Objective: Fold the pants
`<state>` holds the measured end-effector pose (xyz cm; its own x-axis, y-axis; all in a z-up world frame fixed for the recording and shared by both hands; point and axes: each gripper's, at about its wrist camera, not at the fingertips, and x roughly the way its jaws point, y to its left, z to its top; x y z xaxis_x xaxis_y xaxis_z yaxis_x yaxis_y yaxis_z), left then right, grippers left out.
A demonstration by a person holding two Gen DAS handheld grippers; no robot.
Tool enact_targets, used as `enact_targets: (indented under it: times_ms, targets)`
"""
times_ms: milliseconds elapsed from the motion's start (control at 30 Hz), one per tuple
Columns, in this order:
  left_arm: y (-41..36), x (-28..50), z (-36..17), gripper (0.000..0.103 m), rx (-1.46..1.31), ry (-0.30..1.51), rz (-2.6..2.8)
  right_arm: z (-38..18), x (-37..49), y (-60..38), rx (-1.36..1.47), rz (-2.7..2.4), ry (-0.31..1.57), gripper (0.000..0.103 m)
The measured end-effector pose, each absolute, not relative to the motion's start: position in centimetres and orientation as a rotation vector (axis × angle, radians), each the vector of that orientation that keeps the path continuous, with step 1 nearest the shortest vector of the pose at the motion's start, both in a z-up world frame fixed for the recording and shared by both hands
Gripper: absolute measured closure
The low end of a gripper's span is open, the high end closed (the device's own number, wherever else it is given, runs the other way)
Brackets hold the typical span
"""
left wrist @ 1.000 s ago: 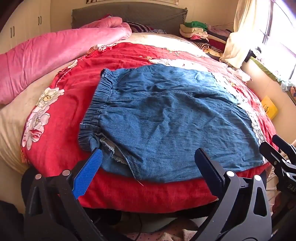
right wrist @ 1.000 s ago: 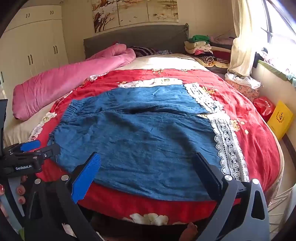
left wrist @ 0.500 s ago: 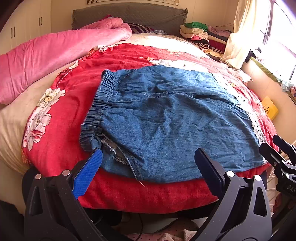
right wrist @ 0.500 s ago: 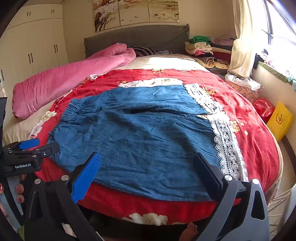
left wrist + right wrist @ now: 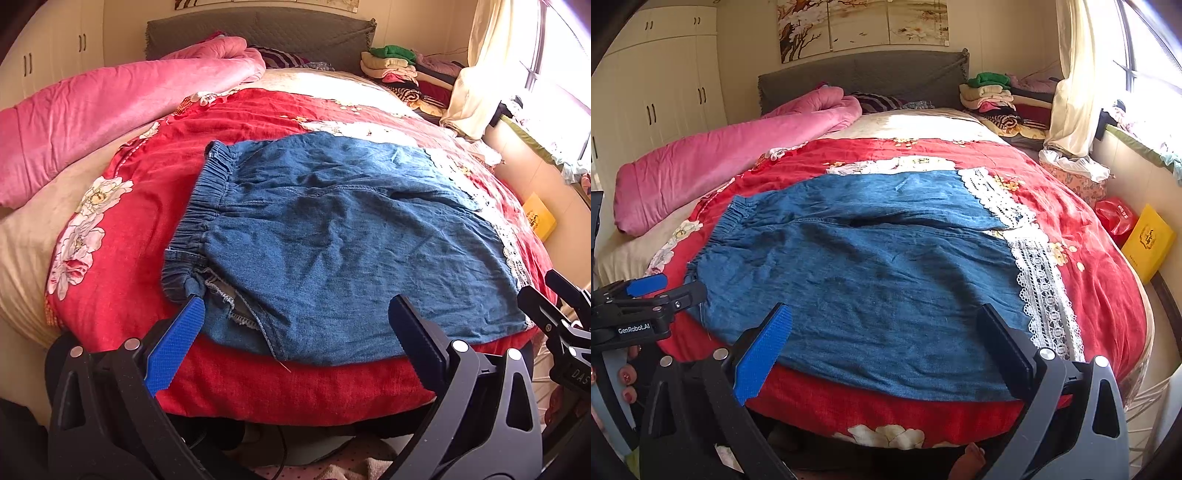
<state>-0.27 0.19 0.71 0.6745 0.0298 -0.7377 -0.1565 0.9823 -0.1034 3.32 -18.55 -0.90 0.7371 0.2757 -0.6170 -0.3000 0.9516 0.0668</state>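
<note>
A rolled pink quilt (image 5: 731,155) lies at ten o'clock on the bed. The blue denim pants with an elastic waistband (image 5: 864,266) lie flat at the centre of the red floral bedspread (image 5: 1100,280), waistband at nine o'clock, white lace hems (image 5: 1045,295) at three o'clock. The left tongs (image 5: 295,332) and right tongs (image 5: 882,332) hover at six o'clock, both spread and empty.

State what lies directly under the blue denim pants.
The denim pants lie on a red floral bedspread, which shows all around them. Whatever is beneath the bedspread is covered.
</note>
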Motion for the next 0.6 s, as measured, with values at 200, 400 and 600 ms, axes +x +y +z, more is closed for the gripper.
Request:
enact_targets:
  times_ms: [200,400,600]
  targets:
    - [0.30,-0.29,0.72,0.009,-0.162,0.821,0.106,-0.85,3.30,-18.57,-0.038,0.314,0.670,0.004]
    - [0.30,-0.29,0.72,0.009,-0.162,0.820,0.106,-0.85,3.29,-18.47,-0.042,0.317,0.671,0.004]
    - [0.29,-0.25,0.70,0.009,-0.161,0.819,0.109,-0.85,3.31,-18.45,-0.042,0.318,0.671,0.004]
